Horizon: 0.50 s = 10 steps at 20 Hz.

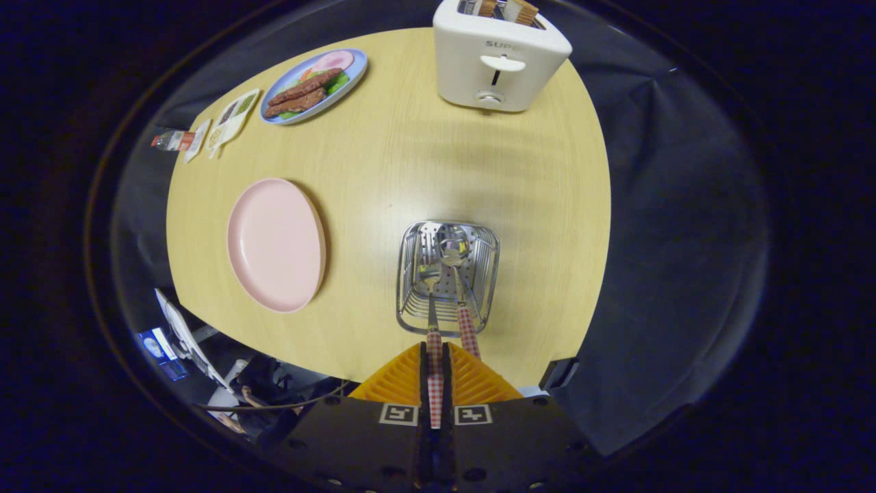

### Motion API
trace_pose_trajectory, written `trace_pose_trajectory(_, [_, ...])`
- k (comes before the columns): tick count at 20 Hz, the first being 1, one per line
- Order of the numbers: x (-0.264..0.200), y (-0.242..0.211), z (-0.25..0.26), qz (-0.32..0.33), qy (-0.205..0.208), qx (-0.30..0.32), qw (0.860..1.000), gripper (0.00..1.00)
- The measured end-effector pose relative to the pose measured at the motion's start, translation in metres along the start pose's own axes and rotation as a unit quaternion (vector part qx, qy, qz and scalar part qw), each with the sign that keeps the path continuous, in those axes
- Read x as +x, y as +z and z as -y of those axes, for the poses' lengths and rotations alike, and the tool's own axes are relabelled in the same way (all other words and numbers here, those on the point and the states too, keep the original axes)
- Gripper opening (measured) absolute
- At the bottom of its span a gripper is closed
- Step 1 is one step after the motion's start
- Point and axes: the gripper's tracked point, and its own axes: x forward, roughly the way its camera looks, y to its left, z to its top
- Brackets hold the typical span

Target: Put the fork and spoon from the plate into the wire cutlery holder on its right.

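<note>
My gripper (435, 350) is shut on the red-checked handle of the fork (431, 301). The fork's tines reach down into the wire cutlery holder (408, 274), which stands on the wooden table just ahead of my fingers. The spoon (454, 248) lies in the holder beside the fork, its bowl at the far end and its checked handle leaning out over the near rim, to the right of my fingers. The pink plate (274, 243) sits to the left of the holder with nothing on it.
A white toaster (494, 61) with bread slices in its slots stands at the table's far edge. At the far left are a blue plate of food (313, 87) and some sachets (229, 120). The table's near edge (328, 356) runs just below the holder, and cables lie beneath it.
</note>
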Motion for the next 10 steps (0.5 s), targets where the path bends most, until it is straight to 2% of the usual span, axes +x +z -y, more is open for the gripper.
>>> trace_pose_trajectory(3, [-0.003, 0.004, 0.0, 0.015, -0.004, 0.002, 1.0, 0.1])
trace_pose_trajectory(8, [-0.014, 0.008, -0.004, 0.061, -0.005, 0.0, 0.998, 0.1])
trace_pose_trajectory(9, [-0.017, 0.006, -0.006, 0.067, -0.003, 0.001, 0.998, 0.21])
trace_pose_trajectory(10, [-0.02, 0.005, -0.009, 0.076, -0.003, 0.001, 0.997, 0.24])
